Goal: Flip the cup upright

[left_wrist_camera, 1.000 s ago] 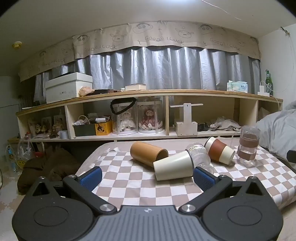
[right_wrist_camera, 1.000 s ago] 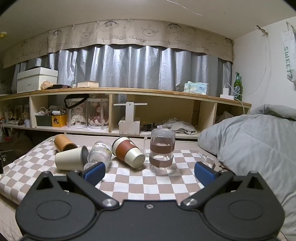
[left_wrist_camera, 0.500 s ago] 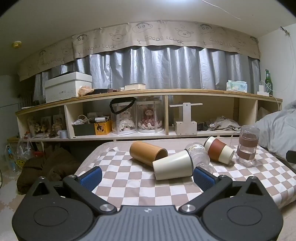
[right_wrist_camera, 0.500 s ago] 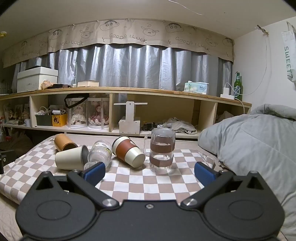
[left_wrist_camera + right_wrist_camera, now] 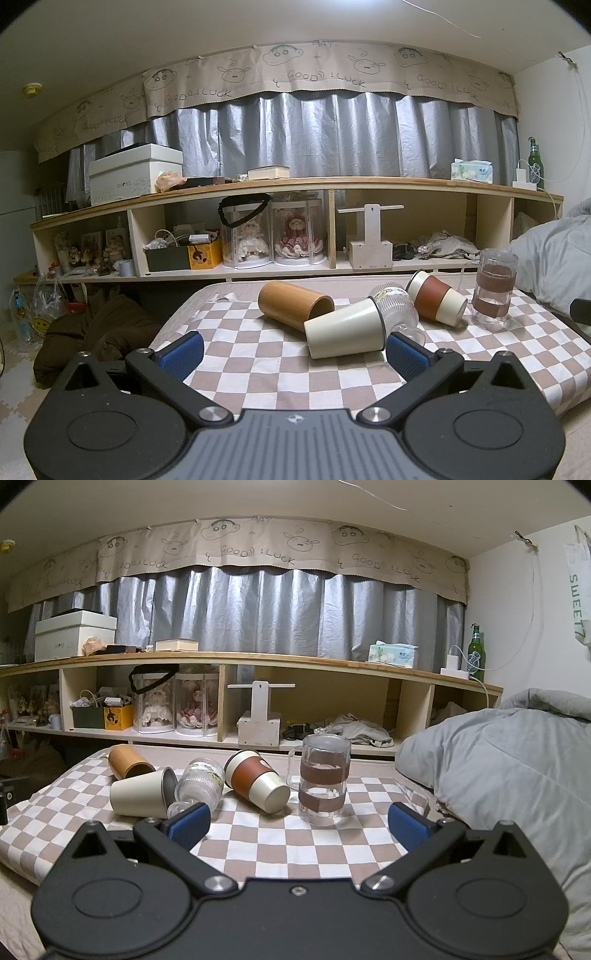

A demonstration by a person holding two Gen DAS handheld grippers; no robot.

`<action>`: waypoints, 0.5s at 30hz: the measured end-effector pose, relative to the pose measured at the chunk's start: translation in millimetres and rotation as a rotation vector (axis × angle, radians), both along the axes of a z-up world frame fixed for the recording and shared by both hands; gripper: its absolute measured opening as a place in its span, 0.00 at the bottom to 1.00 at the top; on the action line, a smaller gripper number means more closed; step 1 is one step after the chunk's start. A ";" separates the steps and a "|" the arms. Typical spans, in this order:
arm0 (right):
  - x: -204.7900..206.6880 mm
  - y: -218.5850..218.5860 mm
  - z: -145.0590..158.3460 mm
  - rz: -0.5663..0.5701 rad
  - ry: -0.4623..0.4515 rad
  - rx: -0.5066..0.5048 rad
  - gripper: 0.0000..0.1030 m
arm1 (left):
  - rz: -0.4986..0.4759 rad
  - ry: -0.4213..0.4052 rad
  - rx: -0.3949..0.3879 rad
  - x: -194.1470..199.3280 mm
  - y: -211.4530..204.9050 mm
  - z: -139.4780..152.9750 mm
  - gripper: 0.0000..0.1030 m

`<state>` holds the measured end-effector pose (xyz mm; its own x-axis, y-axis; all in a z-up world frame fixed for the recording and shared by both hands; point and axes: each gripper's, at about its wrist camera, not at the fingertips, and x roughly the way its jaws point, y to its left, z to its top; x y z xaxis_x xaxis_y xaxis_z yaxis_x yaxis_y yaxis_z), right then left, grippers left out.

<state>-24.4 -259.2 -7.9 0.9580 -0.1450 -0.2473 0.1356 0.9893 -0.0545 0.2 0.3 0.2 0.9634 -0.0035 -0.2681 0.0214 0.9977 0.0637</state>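
Several cups lie on their sides on a checkered cloth (image 5: pixel 258 365): a tan cylinder cup (image 5: pixel 293 306), a cream cup (image 5: pixel 345 334), a ribbed clear glass (image 5: pixel 397 310) and a cream cup with a brown sleeve (image 5: pixel 434 302). A clear glass mug with brown bands (image 5: pixel 493 291) stands mouth down. My left gripper (image 5: pixel 293 354) is open and empty, just short of the cream cup. My right gripper (image 5: pixel 299 821) is open and empty, in front of the banded mug (image 5: pixel 325 777) and the sleeved cup (image 5: pixel 256 784).
A grey duvet (image 5: pixel 498 775) is heaped to the right of the cloth. A long wooden shelf (image 5: pixel 295 221) with dolls, boxes and clutter runs behind. A brown bundle (image 5: pixel 96 332) lies on the floor to the left.
Both grippers have crept slightly forward toward the cups. Nothing on the cloth has moved.
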 end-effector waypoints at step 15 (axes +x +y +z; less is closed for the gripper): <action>-0.2 0.5 -0.2 0.002 0.002 -0.003 1.00 | 0.000 0.000 0.001 0.0 0.0 0.0 1.00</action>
<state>-24.6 -258.7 -8.1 0.9579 -0.1438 -0.2485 0.1335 0.9894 -0.0577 0.2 0.3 0.2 0.9632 -0.0034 -0.2686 0.0214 0.9977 0.0644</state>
